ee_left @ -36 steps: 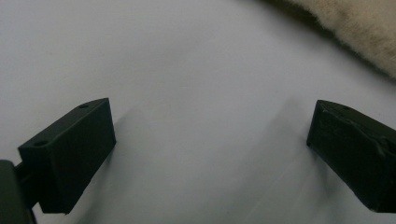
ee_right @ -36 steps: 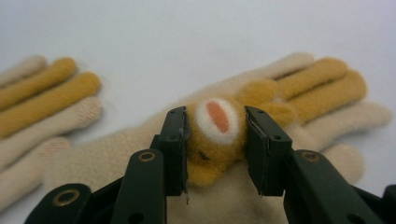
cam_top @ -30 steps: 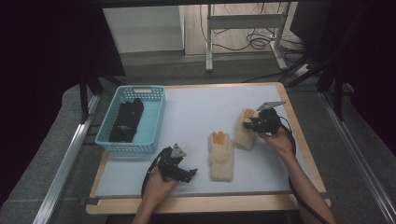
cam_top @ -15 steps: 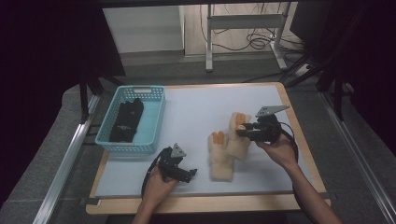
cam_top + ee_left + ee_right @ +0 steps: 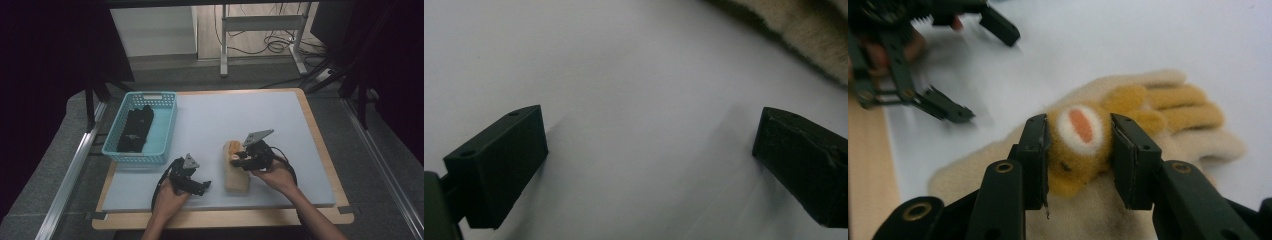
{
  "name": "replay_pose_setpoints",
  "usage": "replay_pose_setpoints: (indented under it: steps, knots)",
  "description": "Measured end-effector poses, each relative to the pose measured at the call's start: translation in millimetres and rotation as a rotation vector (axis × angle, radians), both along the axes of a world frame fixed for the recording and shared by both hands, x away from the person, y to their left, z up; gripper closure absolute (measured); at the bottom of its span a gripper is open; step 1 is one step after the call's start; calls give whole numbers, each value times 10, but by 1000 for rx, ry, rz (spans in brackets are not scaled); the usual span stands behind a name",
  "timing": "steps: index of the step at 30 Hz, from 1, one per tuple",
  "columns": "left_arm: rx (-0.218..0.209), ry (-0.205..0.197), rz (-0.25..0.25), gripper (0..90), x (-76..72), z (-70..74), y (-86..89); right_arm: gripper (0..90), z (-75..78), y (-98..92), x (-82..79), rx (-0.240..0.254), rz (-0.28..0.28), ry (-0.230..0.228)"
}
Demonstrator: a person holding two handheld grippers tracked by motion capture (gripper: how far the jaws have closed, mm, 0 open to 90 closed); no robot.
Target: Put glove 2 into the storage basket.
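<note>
Here I see the blue basket [image 5: 165, 131] left of the cream glove [image 5: 236, 176]. My left gripper [image 5: 202, 186] rests between them, jaws apart on nothing. My right gripper [image 5: 1079, 156] is clamped on the second glove [image 5: 1083, 145], directly above the cream one.

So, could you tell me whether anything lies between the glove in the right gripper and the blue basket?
The left gripper sits near that path, jaws open. Otherwise bare table lies between the held glove, gripped by the right gripper, and the blue basket.
</note>
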State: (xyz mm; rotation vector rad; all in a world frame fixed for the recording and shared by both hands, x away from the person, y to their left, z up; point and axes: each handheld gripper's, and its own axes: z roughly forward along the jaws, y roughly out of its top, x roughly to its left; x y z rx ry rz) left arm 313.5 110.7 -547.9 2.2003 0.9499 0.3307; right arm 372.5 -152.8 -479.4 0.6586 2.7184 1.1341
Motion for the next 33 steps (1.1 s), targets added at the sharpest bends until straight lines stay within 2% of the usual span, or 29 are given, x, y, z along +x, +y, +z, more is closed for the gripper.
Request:
replay_pose_setpoints:
  steps: [3, 7, 11, 14, 19, 21, 24, 27, 30, 33]
  knots:
    - [0, 0, 0, 14, 0, 0, 0, 597, -79, 26, -13, -33, 0, -6]
    - [-1, 1, 0, 14, 0, 0, -1, 569, -115, 1, 6, -25, 6, 4]
    - [0, 1, 0, 14, 0, 0, 0, 488, -136, -9, 18, -22, 5, 13]
    - [0, 0, 0, 14, 0, 0, 0, 433, -92, -51, 10, -9, -12, -12]
    - [1, 0, 0, 15, 0, 0, 0, 420, 1, -243, 39, 25, -64, -37]
    - [2, 0, -2, 14, 0, 1, 1, 426, 16, -348, 52, 22, -95, -57]
    - [2, 1, -2, 15, 0, 1, 1, 507, -2, -472, 58, 19, -122, -59]
    - [2, 1, -2, 14, 0, 1, 1, 656, -58, -570, 31, 3, -134, -58]
    - [0, 2, -1, 15, -1, 1, 0, 782, -127, -637, -5, 9, -126, -35]
    - [1, 2, 0, 15, -1, 1, 0, 854, -202, -661, -57, 2, -117, -21]
